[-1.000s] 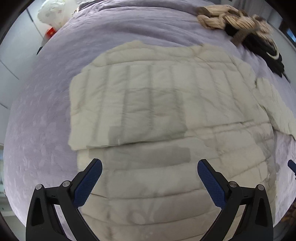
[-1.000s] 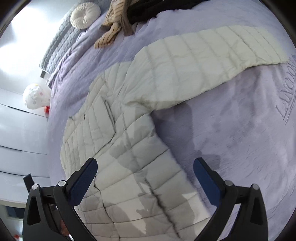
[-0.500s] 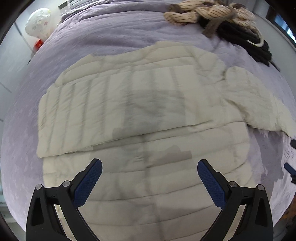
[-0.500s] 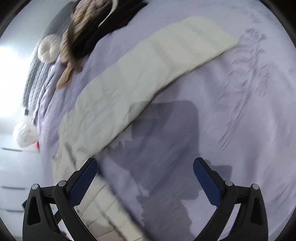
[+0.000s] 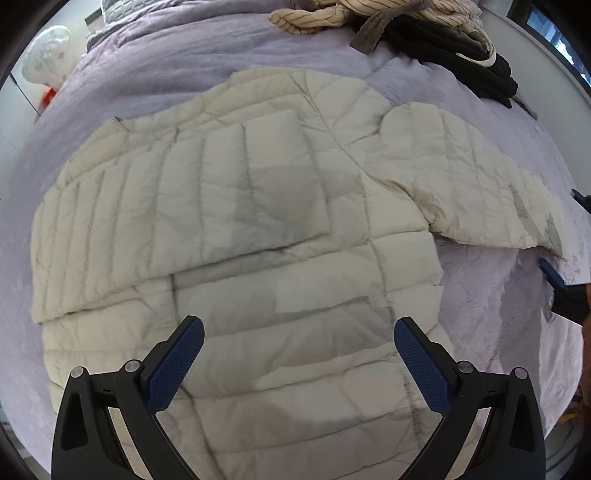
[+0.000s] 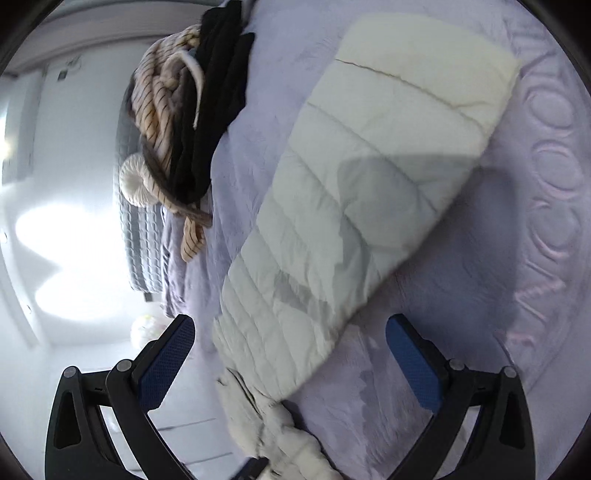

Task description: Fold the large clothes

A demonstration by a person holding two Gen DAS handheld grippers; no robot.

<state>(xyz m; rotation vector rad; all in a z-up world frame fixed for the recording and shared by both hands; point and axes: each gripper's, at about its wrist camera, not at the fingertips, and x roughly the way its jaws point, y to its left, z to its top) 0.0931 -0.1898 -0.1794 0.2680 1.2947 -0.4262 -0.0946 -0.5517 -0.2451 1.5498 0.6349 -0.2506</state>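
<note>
Cream puffer jacket (image 5: 236, 236) spread on a lilac bedspread (image 5: 155, 66), white walls behind.

Embossed lettering on the cover at the right view's right edge is unreadable. Left gripper (image 5: 299, 365) hangs wide over the jacket's lower body; right gripper (image 6: 290, 363) gapes wide, the outstretched sleeve (image 6: 369, 192) running up between its fingers.

A wide bed (image 5: 155, 74) covered in a lavender, softly textured spread fills both views. Embossed lettering (image 6: 546, 229) runs along the spread at the right of the right wrist view. At the far end lie a heap of beige striped and black clothes (image 5: 417, 26), a round cream cushion (image 6: 136, 181) and a grey quilted blanket (image 6: 142, 236). White walls (image 6: 62, 184) catch bright patches of daylight. A white patterned bag (image 5: 46, 55) stands beside the bed at far left.
</note>
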